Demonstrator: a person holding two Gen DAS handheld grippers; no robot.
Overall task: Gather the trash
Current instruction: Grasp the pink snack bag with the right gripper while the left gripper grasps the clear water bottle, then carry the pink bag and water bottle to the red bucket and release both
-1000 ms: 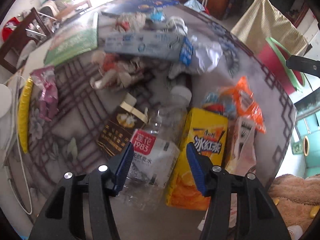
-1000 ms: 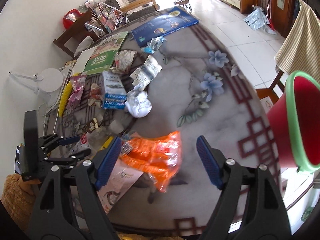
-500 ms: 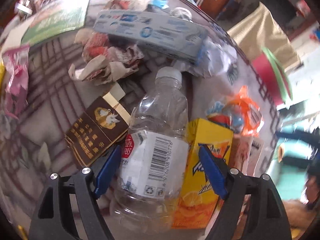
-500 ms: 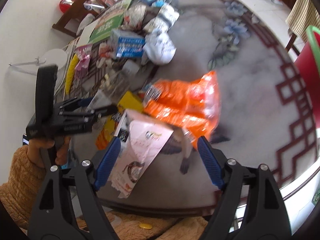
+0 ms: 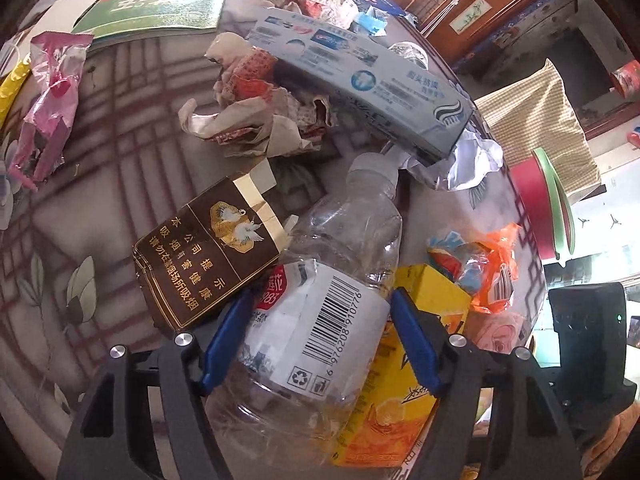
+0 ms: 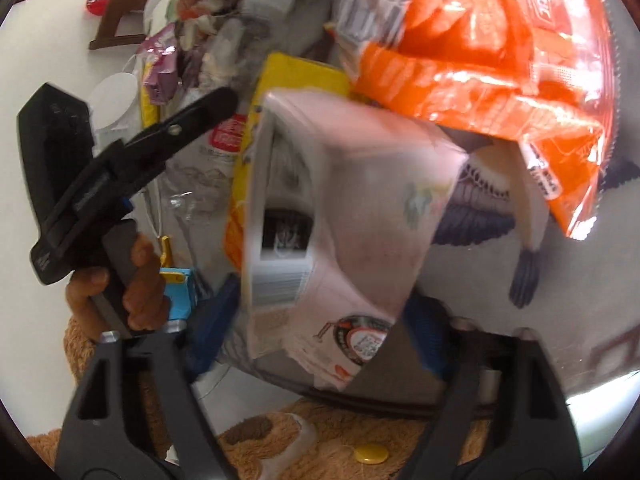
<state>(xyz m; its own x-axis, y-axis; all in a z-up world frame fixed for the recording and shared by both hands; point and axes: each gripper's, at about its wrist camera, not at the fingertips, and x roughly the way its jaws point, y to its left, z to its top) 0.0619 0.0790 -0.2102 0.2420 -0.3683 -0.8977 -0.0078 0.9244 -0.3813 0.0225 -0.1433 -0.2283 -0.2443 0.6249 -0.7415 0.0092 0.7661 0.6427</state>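
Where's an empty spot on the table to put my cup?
Bare tabletop lies between the pink wrapper and the brown cigarette pack. It is crowded around the plastic bottle, yellow carton and toothpaste box.

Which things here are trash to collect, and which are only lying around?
Trash for the job:
- bottle
- yellow carton
- orange wrapper
- pink packet
- cigarette pack
- toothpaste box
- crumpled paper

Only lying around:
- green book
- checked cloth
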